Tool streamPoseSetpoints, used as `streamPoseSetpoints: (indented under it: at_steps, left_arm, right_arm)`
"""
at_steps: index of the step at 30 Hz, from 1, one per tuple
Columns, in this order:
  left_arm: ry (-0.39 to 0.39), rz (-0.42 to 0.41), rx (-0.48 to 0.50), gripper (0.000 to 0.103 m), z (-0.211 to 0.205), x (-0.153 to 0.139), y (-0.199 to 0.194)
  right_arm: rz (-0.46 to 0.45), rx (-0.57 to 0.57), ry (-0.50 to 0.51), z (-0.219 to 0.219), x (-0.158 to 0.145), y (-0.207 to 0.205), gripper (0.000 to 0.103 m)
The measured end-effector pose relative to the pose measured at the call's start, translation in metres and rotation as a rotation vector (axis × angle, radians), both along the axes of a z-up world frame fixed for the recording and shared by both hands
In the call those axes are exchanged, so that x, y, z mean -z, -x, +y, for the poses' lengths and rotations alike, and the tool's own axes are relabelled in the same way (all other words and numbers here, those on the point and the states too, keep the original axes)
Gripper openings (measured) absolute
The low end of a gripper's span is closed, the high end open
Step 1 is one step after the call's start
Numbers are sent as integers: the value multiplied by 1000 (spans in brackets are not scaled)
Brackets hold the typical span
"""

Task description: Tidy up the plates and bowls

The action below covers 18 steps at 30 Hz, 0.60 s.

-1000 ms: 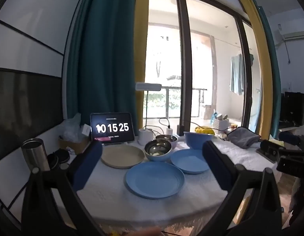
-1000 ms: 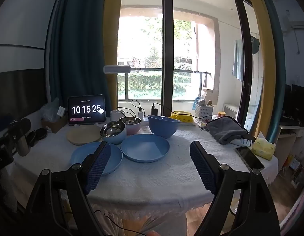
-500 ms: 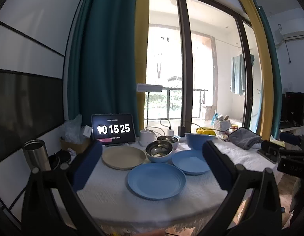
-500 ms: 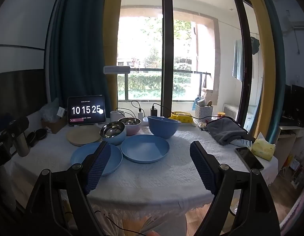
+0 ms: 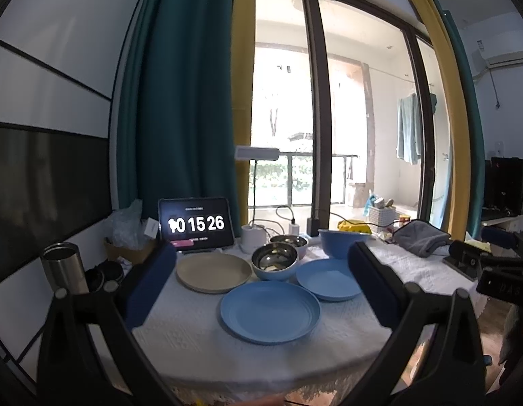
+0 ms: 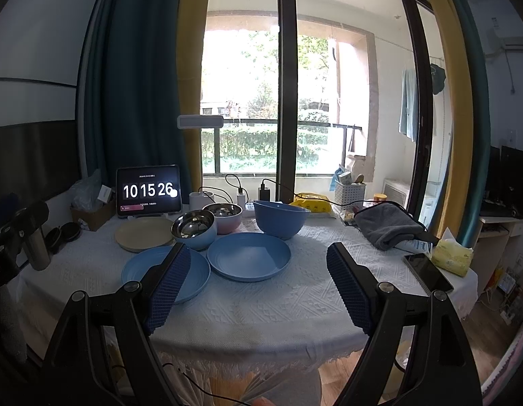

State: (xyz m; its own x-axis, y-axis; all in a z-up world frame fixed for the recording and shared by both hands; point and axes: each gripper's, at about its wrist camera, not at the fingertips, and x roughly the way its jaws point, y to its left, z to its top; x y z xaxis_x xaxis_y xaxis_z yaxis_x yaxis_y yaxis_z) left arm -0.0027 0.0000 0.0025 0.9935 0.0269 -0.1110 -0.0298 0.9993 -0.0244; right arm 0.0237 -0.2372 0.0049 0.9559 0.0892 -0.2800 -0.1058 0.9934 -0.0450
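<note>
Left wrist view: the left gripper [image 5: 261,277] hovers with fingers spread wide and empty, a blue plate [image 5: 270,311] on the worktop [image 5: 194,338] between them; the right gripper [image 6: 256,284], likewise spread, frames a blue dish [image 6: 249,256] beyond its fingertips.

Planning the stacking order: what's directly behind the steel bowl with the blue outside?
Directly behind the steel bowl stands a second steel-lined bowl with a pink outside, close against it. Its lower front is covered, so I cannot tell whether they touch.
</note>
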Motion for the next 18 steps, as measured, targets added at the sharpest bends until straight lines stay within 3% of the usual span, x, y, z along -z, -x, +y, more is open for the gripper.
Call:
streamPoseSetpoints:
  at_steps: [18]
  left_arm:
    - [2, -1, -3, 102, 1, 2, 1]
  right_arm:
    - [1, -1, 0, -4, -1, -1, 85]
